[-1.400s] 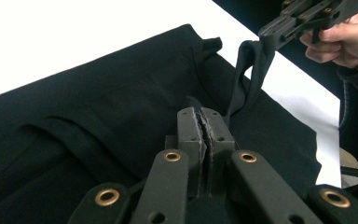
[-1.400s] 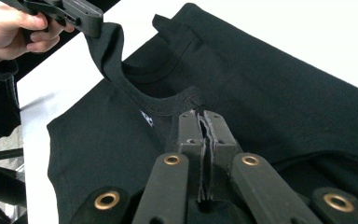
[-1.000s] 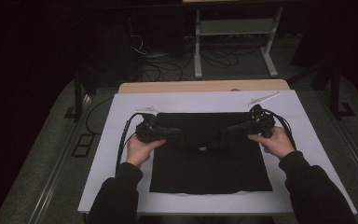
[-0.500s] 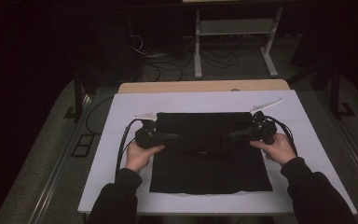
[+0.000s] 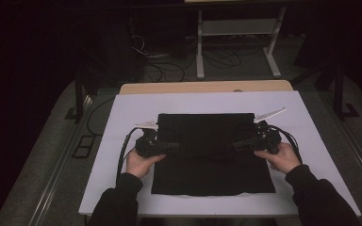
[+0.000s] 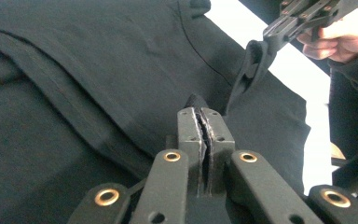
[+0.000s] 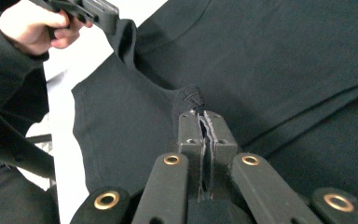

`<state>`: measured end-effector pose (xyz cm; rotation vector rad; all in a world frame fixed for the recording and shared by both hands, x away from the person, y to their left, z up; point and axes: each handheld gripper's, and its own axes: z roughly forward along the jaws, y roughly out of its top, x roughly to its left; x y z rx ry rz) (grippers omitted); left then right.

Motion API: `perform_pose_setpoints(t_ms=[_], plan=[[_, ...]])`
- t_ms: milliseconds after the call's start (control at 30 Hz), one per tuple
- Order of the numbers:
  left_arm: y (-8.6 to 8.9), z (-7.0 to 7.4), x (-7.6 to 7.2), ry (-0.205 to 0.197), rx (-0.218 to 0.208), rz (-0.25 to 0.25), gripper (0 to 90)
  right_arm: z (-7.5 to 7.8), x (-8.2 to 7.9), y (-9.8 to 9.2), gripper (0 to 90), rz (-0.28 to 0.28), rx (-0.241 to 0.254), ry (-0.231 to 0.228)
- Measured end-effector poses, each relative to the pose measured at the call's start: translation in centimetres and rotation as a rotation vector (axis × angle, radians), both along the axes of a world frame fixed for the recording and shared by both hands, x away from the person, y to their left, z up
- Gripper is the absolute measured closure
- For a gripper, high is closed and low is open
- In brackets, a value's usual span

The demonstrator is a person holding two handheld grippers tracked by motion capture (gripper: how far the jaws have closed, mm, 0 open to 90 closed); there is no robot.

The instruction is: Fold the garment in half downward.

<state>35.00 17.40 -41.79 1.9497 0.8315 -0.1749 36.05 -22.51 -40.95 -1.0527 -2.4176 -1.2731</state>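
A black garment (image 5: pixel 212 174) lies spread on the white tabletop (image 5: pixel 132 108). My left gripper (image 5: pixel 176 147) comes in from the left and is shut on a pinch of the black fabric (image 6: pixel 193 100), its jaws (image 6: pixel 201 114) pressed together. My right gripper (image 5: pixel 235 145) comes in from the right, also shut on a small tuft of the garment (image 7: pixel 189 100) at its tips (image 7: pixel 200 114). Both grippers hold a raised fold across the garment's middle. In the left gripper view the right gripper (image 6: pixel 279 32) pulls up a fabric edge; the right gripper view shows the left gripper (image 7: pixel 105 16) doing likewise.
The white tabletop leaves bare margins around the garment. A wooden strip (image 5: pixel 207 86) runs along its far edge. Beyond it, in the dark, stand a metal stand (image 5: pixel 235 37) and floor cables (image 5: pixel 155 61). Cables (image 5: pixel 122 155) trail from each gripper.
Both hands have moved toward the table's near edge and slightly down, drawing the pinched fold of the black garment along with them. Both grippers stay shut.
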Motion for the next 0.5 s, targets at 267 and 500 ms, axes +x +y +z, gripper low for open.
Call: perform_pose_setpoints(t_ms=[267, 500], plan=[[0.4, 0.0, -1.7, 0.002, -0.003, -0.023, 86.2, -0.1, -1.5, -0.8, 86.0, 0.005, 0.011, 0.019], [0.4, 0.1, -2.9, -0.001, 0.006, -0.052, 86.2, -0.1, -3.0, -1.3, 86.1, 0.013, 0.018, 0.020]])
